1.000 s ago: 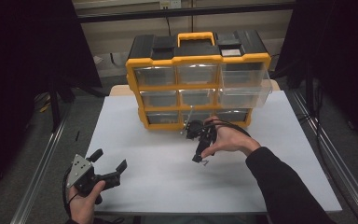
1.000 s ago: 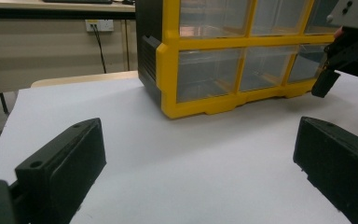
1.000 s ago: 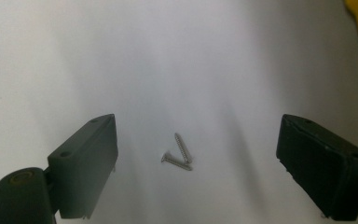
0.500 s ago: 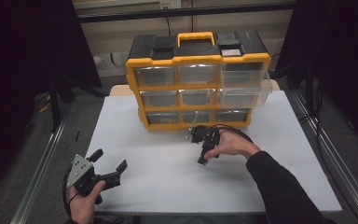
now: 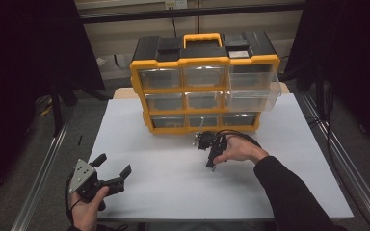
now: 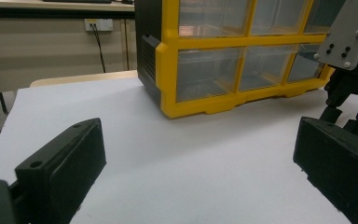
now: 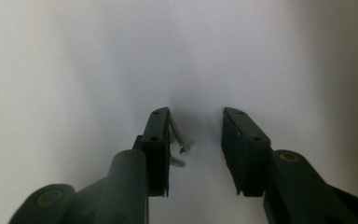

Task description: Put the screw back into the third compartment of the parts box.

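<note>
**Right tool closing over screws on the white bench**

The right tool (image 5: 211, 161) stood near the middle of the bench (image 5: 294, 192), just in front of the yellow drawer cabinet (image 5: 204, 86), with bare white surface open to its left, right and toward the person. The left tool (image 5: 112, 169) sat well apart at the near left corner, close to the bench's front edge.

The right hand (image 5: 236, 149) gripped its tool from above, jaws pointing down at the surface. Those jaws had just been closing and stood narrow but still parted, with two small screws (image 7: 179, 142) lying between them on the bench, just beside the inner face of the left-hand jaw in the right gripper view; whether that jaw touched them could not be told. The left hand (image 5: 89, 207) held its tool low and roughly level, jaws wide, nothing between them.

The bench was plain white. Dark curtains flanked it, and a wall socket (image 6: 98, 24) showed on the pale wall behind.
</note>
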Action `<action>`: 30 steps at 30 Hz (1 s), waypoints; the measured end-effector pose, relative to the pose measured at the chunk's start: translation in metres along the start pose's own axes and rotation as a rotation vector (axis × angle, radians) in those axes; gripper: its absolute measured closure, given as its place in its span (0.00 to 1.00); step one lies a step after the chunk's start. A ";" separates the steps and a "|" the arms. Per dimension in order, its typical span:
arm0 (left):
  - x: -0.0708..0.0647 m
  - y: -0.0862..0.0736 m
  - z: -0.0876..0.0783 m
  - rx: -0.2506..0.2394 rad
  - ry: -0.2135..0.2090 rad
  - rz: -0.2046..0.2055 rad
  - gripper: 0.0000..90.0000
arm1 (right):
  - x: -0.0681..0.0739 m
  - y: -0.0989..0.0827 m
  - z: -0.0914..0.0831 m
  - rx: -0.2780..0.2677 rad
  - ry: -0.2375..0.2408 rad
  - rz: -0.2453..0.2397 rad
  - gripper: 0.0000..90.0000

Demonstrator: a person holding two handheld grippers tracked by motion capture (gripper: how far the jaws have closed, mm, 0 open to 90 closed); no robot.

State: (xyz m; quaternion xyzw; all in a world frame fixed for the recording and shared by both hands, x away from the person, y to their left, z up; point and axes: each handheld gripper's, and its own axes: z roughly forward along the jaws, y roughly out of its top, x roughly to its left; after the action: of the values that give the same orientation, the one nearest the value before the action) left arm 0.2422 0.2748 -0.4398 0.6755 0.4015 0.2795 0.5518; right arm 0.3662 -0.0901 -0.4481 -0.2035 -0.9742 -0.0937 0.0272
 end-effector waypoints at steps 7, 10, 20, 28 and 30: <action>0.000 0.000 0.000 -0.001 0.001 0.003 0.02 | 0.005 0.001 0.000 0.025 -0.020 -0.034 0.83; 0.000 0.000 0.000 -0.001 -0.002 0.001 0.02 | 0.007 0.002 0.000 0.026 -0.009 -0.070 0.92; -0.001 0.000 0.001 0.007 0.003 0.013 0.02 | 0.007 0.009 0.001 0.071 -0.006 -0.084 0.96; -0.001 0.000 0.001 0.003 0.001 0.005 0.02 | 0.006 0.010 0.001 0.053 0.011 -0.080 0.96; -0.001 0.000 0.001 0.001 0.003 0.005 0.02 | 0.006 0.012 -0.001 0.044 0.014 -0.109 0.96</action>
State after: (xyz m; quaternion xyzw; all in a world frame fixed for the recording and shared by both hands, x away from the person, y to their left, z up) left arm 0.2424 0.2740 -0.4399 0.6764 0.4008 0.2814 0.5501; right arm 0.3659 -0.0772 -0.4450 -0.1489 -0.9854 -0.0750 0.0331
